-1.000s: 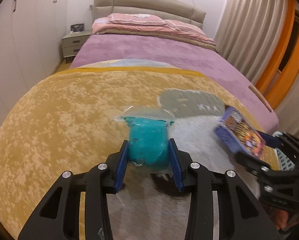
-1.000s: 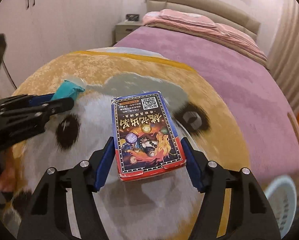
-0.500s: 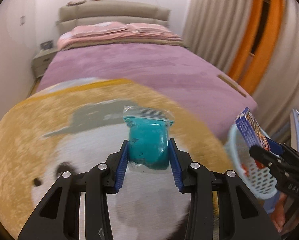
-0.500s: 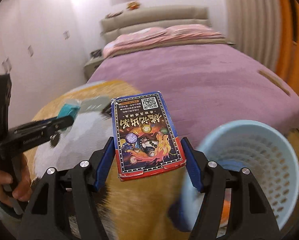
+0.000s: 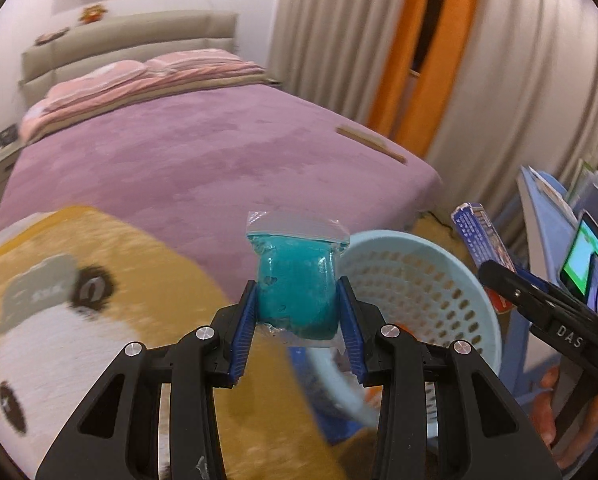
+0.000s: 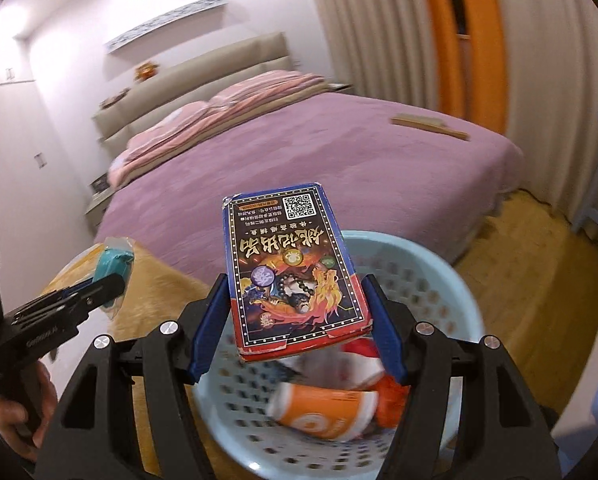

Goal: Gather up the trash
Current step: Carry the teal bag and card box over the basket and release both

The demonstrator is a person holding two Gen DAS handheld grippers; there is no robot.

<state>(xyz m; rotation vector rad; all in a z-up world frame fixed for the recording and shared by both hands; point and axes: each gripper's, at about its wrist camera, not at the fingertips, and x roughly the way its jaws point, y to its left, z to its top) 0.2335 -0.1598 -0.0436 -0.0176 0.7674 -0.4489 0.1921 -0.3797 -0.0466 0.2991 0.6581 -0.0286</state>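
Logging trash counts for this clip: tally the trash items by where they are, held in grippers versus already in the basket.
Held in grippers: 2, the teal bag and the card box.
Already in the light blue basket: at least 2, an orange can and a red-and-white wrapper; the rest is blurred.
Total: at least 4.

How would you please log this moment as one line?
left gripper: shut on teal bag | right gripper: shut on card box | above basket

Warm dim indoor light, ceiling glare upper left, fisheye-bent edges — motion blur throughout
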